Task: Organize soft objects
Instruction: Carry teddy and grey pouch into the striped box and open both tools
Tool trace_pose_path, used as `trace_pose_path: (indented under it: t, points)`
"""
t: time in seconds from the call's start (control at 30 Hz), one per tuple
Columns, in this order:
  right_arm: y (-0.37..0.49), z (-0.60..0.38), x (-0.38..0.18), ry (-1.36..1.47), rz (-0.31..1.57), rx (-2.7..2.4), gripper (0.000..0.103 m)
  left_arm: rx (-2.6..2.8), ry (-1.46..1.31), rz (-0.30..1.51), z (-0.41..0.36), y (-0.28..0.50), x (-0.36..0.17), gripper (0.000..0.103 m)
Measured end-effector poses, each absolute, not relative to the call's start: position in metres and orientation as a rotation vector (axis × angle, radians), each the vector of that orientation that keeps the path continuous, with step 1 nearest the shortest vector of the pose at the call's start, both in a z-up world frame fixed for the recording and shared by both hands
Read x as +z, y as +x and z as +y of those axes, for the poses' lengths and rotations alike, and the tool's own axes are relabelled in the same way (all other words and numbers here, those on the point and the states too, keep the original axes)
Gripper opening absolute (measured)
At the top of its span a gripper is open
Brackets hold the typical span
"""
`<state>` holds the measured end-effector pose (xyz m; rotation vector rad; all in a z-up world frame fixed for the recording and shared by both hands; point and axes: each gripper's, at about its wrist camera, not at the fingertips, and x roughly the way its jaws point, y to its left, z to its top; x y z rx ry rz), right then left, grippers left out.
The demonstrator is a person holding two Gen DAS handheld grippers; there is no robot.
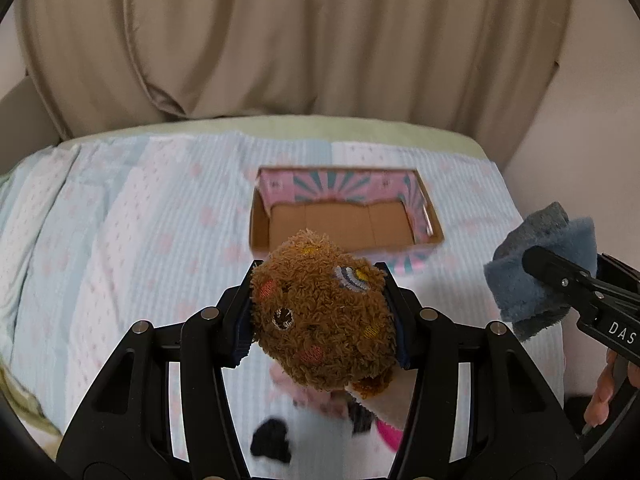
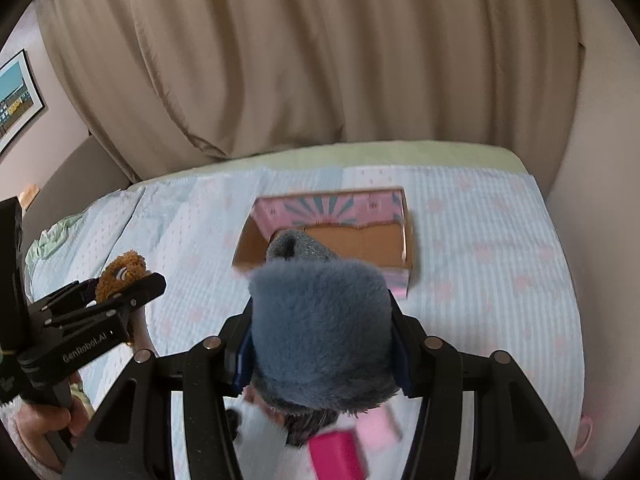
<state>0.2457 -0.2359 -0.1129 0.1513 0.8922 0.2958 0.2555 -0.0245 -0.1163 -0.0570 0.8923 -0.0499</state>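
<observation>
above the striped bedspread (image 1: 120, 208), a brown fuzzy sock (image 1: 322, 312) is pinched in the left gripper (image 1: 320, 316) and a grey-blue fuzzy sock (image 2: 320, 332) in the right gripper (image 2: 322, 340), both short of the open cardboard box (image 1: 348, 222). the carrying step seems to be in hand; each load is next to be brought over the box and released, while what look like more soft items (image 1: 272, 440), blurred, are left on the bed below.

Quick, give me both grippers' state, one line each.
Left gripper: shut on the brown fuzzy sock.
Right gripper: shut on the blue-grey fuzzy sock.
</observation>
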Motion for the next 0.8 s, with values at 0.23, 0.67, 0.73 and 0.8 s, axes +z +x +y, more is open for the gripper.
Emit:
trace_pose_path:
  t: [0.23, 0.67, 0.73, 0.8]
  points:
    - [0.341, -0.234, -0.118, 0.139, 0.923, 0.353, 0.05, -0.073, -0.049, 0.922, -0.026, 0.358, -0.135, 0.049]
    - [0.499, -0.212, -0.265, 0.273, 1.221, 0.382, 0.05, -0.075, -0.111, 1.169, -0.018, 0.522, -0.279, 0.049]
    - [0.511, -0.213, -0.283, 0.304, 1.26, 0.369, 0.05, -0.07, -0.097, 1.217, -0.021, 0.534, -0.302, 0.049]
    - [0.522, -0.215, -0.302, 0.334, 1.304, 0.35, 0.05, -0.068, -0.078, 1.262, -0.025, 0.541, -0.322, 0.049]
